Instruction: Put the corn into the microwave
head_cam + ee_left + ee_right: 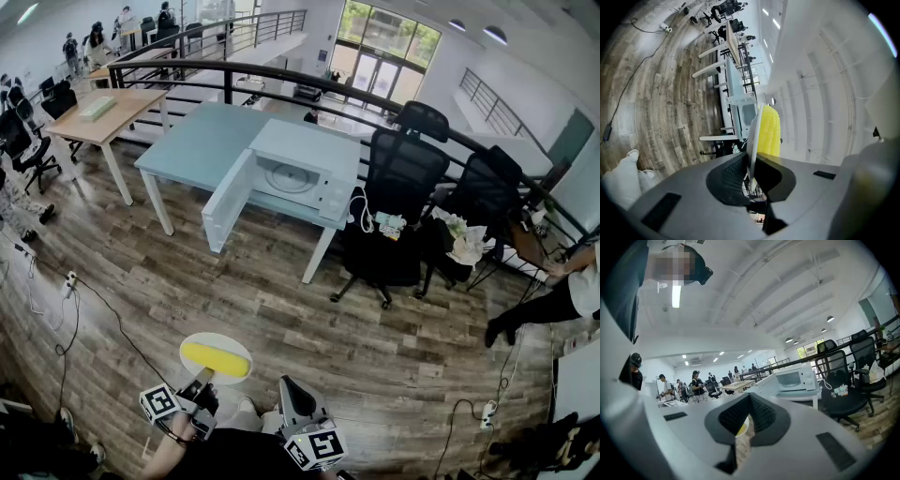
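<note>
A yellow corn cob (215, 357) lies on a white plate (236, 344) that hangs over the wooden floor in front of me. My left gripper (200, 379) is shut on the plate's near rim. In the left gripper view the plate (753, 136) stands edge-on between the jaws, with the corn (769, 130) on its right face. My right gripper (289, 390) is beside it on the right, shut and holding nothing. The white microwave (292, 176) stands on a pale blue table (202, 141) across the floor. Its door (228, 199) hangs wide open and the chamber shows a glass turntable.
Two black office chairs (398, 192) stand right of the table. Cables and a power strip (67, 282) lie on the floor at left. A wooden desk (108, 112) stands at far left. A person's leg (534, 309) reaches in at right. A black railing (281, 80) runs behind the table.
</note>
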### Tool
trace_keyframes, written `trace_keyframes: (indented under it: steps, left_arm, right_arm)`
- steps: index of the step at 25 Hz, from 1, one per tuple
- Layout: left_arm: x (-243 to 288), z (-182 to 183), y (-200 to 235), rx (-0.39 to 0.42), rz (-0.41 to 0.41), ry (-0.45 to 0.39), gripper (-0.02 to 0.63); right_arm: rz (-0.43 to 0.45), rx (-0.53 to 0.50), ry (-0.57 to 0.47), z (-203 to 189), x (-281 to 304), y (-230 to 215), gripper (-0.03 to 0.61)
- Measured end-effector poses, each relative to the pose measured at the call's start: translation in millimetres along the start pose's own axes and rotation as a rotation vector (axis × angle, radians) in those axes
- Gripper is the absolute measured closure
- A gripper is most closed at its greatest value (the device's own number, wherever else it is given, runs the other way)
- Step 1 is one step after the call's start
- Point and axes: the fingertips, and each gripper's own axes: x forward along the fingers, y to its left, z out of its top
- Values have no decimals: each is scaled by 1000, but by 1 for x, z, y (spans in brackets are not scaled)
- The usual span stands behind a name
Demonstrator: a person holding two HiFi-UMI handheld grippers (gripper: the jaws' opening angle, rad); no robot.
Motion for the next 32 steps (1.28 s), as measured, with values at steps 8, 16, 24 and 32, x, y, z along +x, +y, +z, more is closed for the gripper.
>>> trace_keyframes:
  steps: [8,16,24,32]
  left_arm:
    - [24,-25,-22,18,-40,59,588]
    - [35,-43,-20,8,-26,106,588]
    - [50,-57,-26,7,-21,115,588]
    - [74,-60,-45,27,-52,78,588]
  right_arm:
    - [41,-6,8,7,-1,2,571]
    - [37,6,24,1,-5,-8,571]
    - [-1,58,-4,7,-15,-28,571]
    - [43,28,-35,18,-12,-49,571]
